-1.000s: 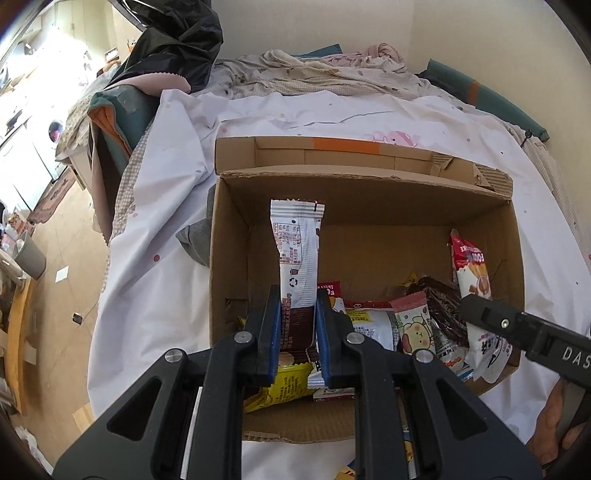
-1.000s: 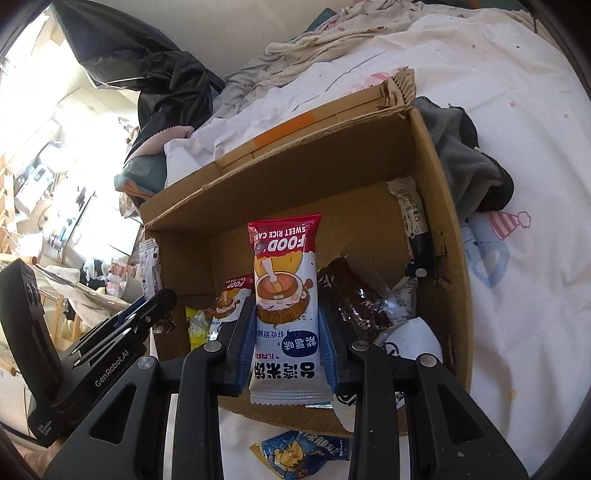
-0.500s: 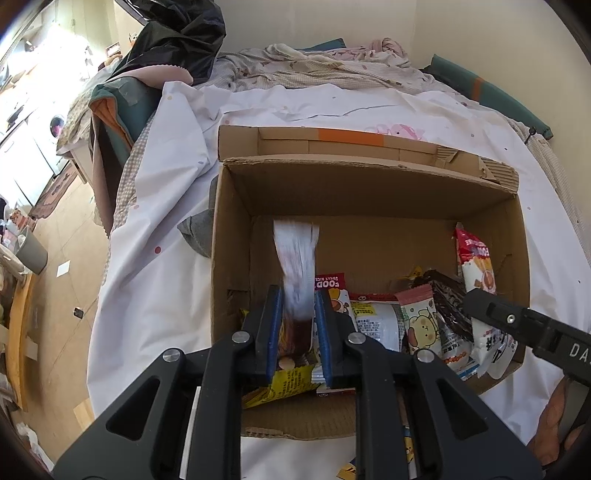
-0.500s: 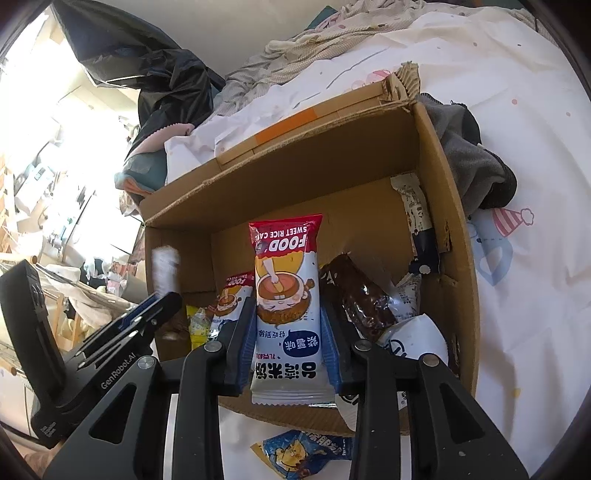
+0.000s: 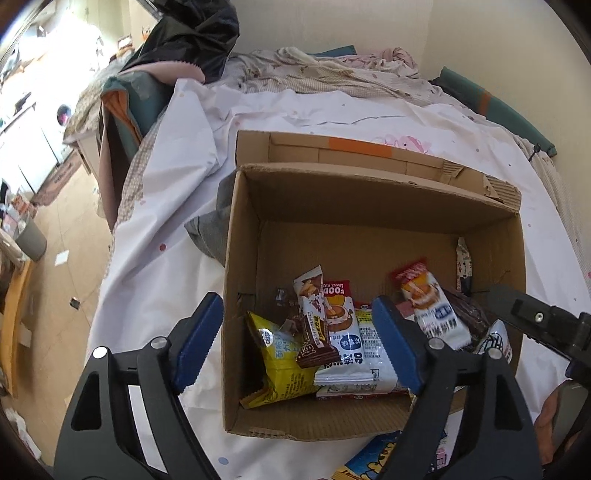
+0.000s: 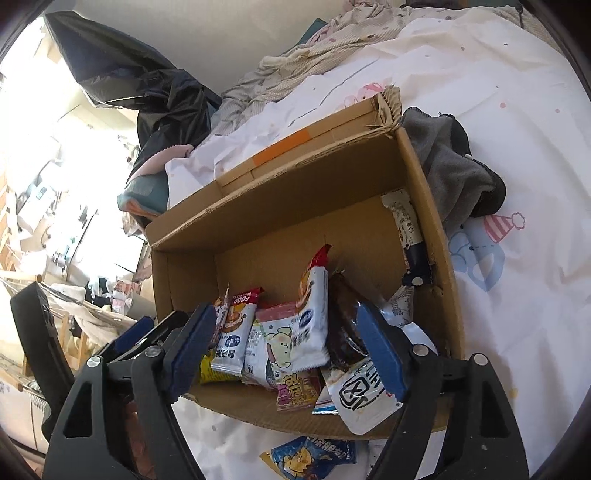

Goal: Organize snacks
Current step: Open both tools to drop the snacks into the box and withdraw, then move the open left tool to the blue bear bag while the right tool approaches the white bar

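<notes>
Left gripper (image 5: pixel 297 341) hovers over the near-left corner of the cardboard box (image 5: pixel 236 258), jaws spread wide, gripping nothing; its left finger sits outside the box's left wall, the right finger over the snacks. Right gripper (image 6: pixel 286 347) hangs over the near edge of the same box, jaws also wide apart and empty.

On the bed, just in front of the box's near wall, a blue snack packet (image 6: pixel 314 452) lies flat on the white sheet (image 5: pixel 166 229).

Inside the box, snacks pile along the near wall. Near-left corner: yellow crisp bag (image 5: pixel 275 354). On it leans a brown chocolate wafer bar (image 5: pixel 314 325), tilted. Beside that, a white-and-red rice cake pack (image 5: pixel 341 321) with a white packet (image 5: pixel 369 343) just right of it. A second rice cake pack (image 5: pixel 430 308) lies tilted toward the right side, touching a dark brown wrapped snack (image 6: pixel 345 325). Near-right corner: white pouch with black print (image 6: pixel 360 395). A cartoon-printed pack (image 6: pixel 271 343) sits mid-pile, a pink-and-yellow packet (image 6: pixel 295 391) below it. A long white-and-dark wrapper (image 6: pixel 408 236) stands against the right wall.

Far half of the box floor shows bare cardboard. Far flap carries orange tape (image 5: pixel 358 147). Grey cloth (image 6: pixel 450 166) lies against the box's right wall outside. Black bag (image 5: pixel 195 33) sits at the far-left edge of the bed, crumpled bedding (image 5: pixel 332 70) along the far edge.
</notes>
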Demonstrator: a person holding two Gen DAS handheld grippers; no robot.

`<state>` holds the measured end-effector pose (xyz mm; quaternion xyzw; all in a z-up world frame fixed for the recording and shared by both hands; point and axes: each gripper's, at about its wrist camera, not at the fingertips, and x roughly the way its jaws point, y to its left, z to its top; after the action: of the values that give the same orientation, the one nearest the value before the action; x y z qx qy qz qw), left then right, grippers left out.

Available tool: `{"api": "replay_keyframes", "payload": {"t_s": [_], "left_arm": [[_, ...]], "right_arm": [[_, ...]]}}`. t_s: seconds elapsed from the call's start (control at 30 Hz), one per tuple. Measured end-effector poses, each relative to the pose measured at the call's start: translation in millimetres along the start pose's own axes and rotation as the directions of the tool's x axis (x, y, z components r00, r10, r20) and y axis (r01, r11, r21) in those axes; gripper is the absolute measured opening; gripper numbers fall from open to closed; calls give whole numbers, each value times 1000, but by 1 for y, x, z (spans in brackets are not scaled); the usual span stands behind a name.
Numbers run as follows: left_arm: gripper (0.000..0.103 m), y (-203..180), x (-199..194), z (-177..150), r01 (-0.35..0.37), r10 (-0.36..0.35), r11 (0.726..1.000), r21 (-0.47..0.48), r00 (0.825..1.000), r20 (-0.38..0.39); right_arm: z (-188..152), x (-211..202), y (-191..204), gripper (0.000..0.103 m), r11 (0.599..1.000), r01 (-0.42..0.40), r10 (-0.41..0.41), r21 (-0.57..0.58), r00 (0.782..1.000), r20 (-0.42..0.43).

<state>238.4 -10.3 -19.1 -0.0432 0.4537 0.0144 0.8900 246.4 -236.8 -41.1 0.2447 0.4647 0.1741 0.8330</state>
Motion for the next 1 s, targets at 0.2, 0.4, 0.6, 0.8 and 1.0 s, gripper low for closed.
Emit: {"api": "replay_keyframes", "payload": {"t_s": [0.2, 0.4, 0.6, 0.8, 1.0], "left_arm": [[80, 2, -4, -1, 1, -1, 1000, 1, 1000, 6], [80, 5, -14, -4, 8, -8, 1000, 7, 1000, 22], [80, 12, -29, -7, 13, -13, 1000, 4, 999, 44], [80, 25, -40, -15, 18, -17, 999, -41, 999, 38], [80, 32, -47, -26, 34, -33, 997, -64, 999, 19]], "right_arm": [[0, -8, 3, 81, 1000, 10, -10, -7, 1000, 25], [-4, -23, 16, 82, 994, 75, -70, -77, 996, 64], [-18, -34, 22, 82, 987, 112, -107, -119, 993, 53], [-28, -51, 15, 83, 988, 121, -114, -94, 991, 74], [-37, -61, 0, 87, 994, 106, -105, -10, 993, 57]]}}
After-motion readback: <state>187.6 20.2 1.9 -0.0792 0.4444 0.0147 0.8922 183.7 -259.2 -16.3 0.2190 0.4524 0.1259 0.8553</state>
